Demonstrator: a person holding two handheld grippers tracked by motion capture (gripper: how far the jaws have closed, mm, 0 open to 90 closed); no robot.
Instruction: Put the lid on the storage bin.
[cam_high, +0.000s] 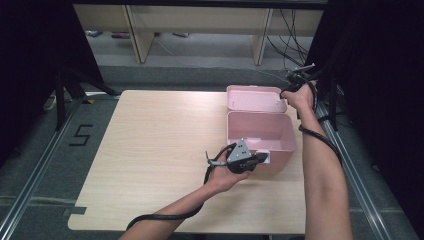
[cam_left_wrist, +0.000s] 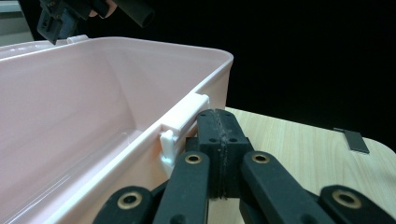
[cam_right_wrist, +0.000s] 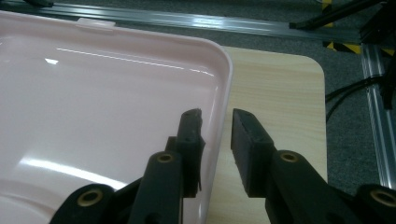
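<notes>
Pink storage box (cam_high: 260, 131) anchors us — our left gripper (cam_left_wrist: 219, 140) sits clenched beside its front latch (cam_left_wrist: 180, 123); our right gripper (cam_right_wrist: 217, 135) straddles the lid's rim (cam_right_wrist: 219, 84), unclenched.

Pink plastic box (cam_high: 260, 135), open, upright near table's right edge, hinged lid (cam_high: 255, 98) laid back flat behind it

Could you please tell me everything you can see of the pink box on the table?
The pink box is a glossy plastic tub with rounded corners, open and empty inside. Its lid lies folded back flat behind it. A white latch sits on the front wall. It stands near the table's right edge. The left gripper, jaws shut, sits against the latch; the right gripper straddles the lid's rim, not yet pinching.
</notes>
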